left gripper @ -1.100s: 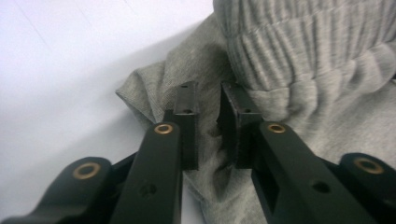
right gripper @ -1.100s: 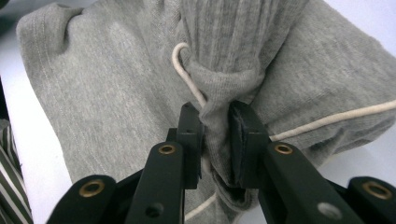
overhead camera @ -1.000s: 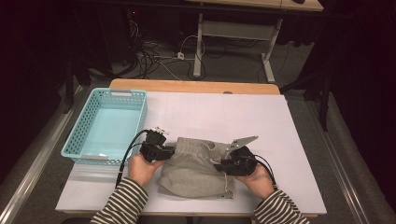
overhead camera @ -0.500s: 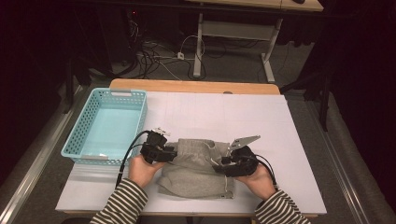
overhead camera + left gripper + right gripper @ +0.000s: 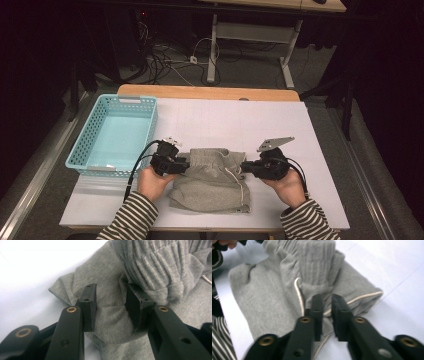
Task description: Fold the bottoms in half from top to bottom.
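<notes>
Grey shorts (image 5: pixel 212 180) are lying folded on the white surface (image 5: pixel 235 125), between both grippers. The left gripper (image 5: pixel 111 306) is standing wide open, a fold of cloth bulging between its jaws. The right gripper (image 5: pixel 327 315) is nearly closed on the edge by the drawstring (image 5: pixel 299 296); blur is hiding whether it is actually pinching.
</notes>
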`<state>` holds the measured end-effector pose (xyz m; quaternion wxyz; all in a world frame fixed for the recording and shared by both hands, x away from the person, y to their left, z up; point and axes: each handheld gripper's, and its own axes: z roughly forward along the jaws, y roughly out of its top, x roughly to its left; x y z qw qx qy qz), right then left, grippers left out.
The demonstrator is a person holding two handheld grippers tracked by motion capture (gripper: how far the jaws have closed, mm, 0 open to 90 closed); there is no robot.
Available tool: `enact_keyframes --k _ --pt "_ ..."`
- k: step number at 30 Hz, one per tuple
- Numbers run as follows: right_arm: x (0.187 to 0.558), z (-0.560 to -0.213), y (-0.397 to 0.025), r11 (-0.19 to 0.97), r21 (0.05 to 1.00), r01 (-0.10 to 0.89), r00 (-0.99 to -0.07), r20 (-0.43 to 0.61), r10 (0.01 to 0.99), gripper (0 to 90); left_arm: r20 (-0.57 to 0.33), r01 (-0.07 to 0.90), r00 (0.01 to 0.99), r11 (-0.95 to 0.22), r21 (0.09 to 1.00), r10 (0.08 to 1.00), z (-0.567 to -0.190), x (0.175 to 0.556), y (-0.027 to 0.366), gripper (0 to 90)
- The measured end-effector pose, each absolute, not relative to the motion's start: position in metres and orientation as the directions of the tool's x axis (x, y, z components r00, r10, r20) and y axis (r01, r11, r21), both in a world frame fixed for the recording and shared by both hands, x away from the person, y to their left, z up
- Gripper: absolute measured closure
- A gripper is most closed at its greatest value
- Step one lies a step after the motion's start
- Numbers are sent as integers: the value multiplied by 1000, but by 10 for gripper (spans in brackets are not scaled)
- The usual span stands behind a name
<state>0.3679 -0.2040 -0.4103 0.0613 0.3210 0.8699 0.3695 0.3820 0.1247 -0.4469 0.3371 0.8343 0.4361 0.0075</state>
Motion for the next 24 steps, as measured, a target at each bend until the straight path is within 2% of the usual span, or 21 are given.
enact_keyframes --k 4,10,24 --pt "379 -415 -197 518 668 535 -770 132 624 893 -282 722 621 -394 569 732 -447 382 125 584" --pt "390 -424 -182 525 646 554 -764 145 628 896 -283 721 623 -397 567 729 -447 381 125 585" --pt "368 -433 -178 581 631 514 -816 151 558 887 -288 711 658 -448 542 695 -447 360 126 590"
